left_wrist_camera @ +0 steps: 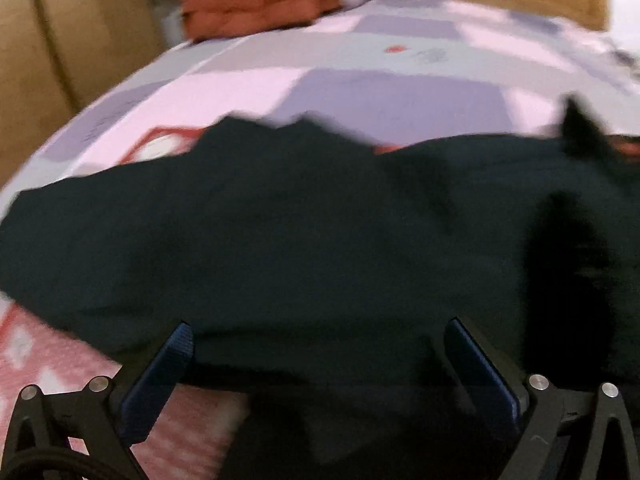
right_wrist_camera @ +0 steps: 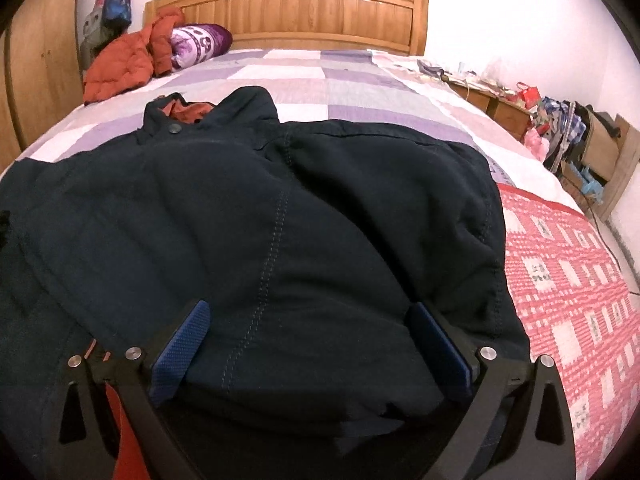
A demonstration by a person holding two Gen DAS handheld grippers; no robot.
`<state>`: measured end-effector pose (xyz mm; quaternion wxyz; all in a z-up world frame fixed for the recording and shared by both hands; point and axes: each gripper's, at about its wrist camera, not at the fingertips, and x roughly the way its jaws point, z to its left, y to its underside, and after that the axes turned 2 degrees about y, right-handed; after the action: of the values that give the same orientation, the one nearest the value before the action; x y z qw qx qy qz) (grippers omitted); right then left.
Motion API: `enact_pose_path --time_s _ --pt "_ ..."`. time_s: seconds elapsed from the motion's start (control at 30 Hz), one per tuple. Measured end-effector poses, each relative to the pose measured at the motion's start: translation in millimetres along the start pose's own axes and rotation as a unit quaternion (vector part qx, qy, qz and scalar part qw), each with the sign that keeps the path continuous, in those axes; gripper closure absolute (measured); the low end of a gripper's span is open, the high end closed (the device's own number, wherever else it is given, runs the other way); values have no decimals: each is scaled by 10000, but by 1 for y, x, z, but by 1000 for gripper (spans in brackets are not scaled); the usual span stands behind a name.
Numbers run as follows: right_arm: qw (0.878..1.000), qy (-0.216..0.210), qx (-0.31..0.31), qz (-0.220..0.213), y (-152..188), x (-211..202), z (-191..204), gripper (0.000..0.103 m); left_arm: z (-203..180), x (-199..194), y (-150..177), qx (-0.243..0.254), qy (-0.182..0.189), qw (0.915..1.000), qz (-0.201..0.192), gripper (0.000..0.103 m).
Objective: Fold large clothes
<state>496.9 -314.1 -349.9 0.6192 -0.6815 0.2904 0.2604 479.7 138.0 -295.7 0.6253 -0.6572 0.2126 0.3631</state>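
A large dark navy jacket (right_wrist_camera: 280,220) with an orange lining lies spread across the bed, collar toward the headboard. It also fills the blurred left wrist view (left_wrist_camera: 300,232). My right gripper (right_wrist_camera: 308,316) is open, its blue pads (right_wrist_camera: 182,344) wide apart over the jacket's near hem. My left gripper (left_wrist_camera: 320,340) is open too, its pads (left_wrist_camera: 160,376) spread over the jacket's near edge. Neither holds cloth.
The bed has a purple and pink patchwork sheet (right_wrist_camera: 320,80) and a red patterned cover (right_wrist_camera: 572,280) at the right. An orange puffy jacket (right_wrist_camera: 124,60) and a purple pillow (right_wrist_camera: 200,44) lie by the wooden headboard (right_wrist_camera: 288,12). Cluttered furniture (right_wrist_camera: 560,120) stands right of the bed.
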Motion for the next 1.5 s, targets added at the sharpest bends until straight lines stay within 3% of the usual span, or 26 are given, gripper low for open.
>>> enact_pose_path --time_s 0.13,0.23,0.33,0.43,0.5,0.6,0.7,0.8,0.9,1.0,1.17,1.3,1.4,1.5 --pt "9996 233 -114 100 -6 -4 6 1 -51 -16 -17 379 709 9966 -187 0" --pt "9996 238 -55 134 -13 -16 11 1 -86 -16 -27 594 1254 9903 -60 0" --pt "9997 189 -107 -111 -22 -33 16 1 -115 3 -37 841 1456 9855 244 0" --pt "9989 344 -263 -192 -35 -35 18 1 -137 21 -26 1182 1076 9849 665 0" --pt "9986 430 -266 -160 -44 -31 13 1 -128 40 -18 819 1291 9835 967 0" --pt "9984 530 -207 -7 -54 -17 -3 1 -121 36 -16 633 1200 9874 816 0" --pt "9918 1154 -209 502 -49 11 -37 1 -120 24 -6 919 965 9900 465 0" --pt "9900 937 839 643 -32 12 -97 1 -107 24 -3 737 1008 9911 466 0" --pt "9856 1176 1058 591 -22 0 -119 1 -107 28 -3 741 902 9923 422 0" --pt "9870 1313 866 334 -31 -14 -108 1 -107 28 0 684 813 9937 345 0" --pt "9996 202 118 -180 -79 -12 -35 1 -105 23 8 637 713 9951 236 0" --pt "9984 -232 -508 19 -85 9 25 1 -103 23 10 609 724 9953 218 0" --pt "9948 455 -884 230 -68 28 22 1 -102 24 12 574 790 9950 202 0" --pt "9956 841 148 377 -53 30 -51 2 -101 26 14 525 856 9948 159 0"
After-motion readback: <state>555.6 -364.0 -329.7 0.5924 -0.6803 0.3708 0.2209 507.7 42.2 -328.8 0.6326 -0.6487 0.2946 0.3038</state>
